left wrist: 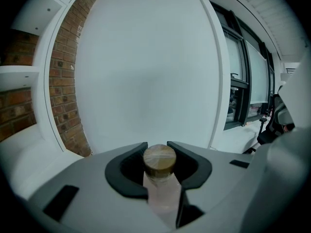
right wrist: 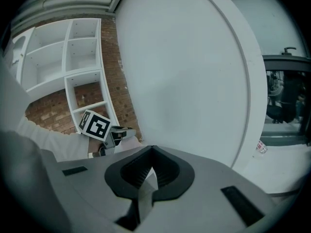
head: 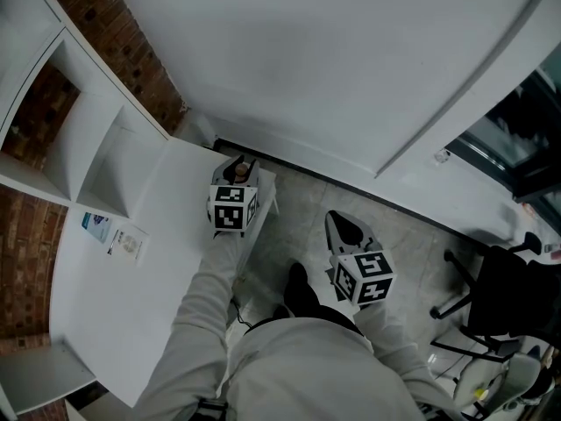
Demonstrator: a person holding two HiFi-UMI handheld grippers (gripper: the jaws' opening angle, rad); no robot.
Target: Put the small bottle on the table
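Brown-capped and clear-bodied, the small bottle [left wrist: 160, 176] stands upright between the jaws of the left tongs [left wrist: 157, 143], which are closed snugly on it near its top. The right tongs [right wrist: 150, 152] are pinched together on nothing, off to the right over the floor [head: 302, 204]. With the desk [head: 114, 305] just beneath and to the left of the left tongs, the carrying step looks nearly done; the next move likely calls for lowering the bottle until its base sits flat, then easing the jaws apart without tipping it.
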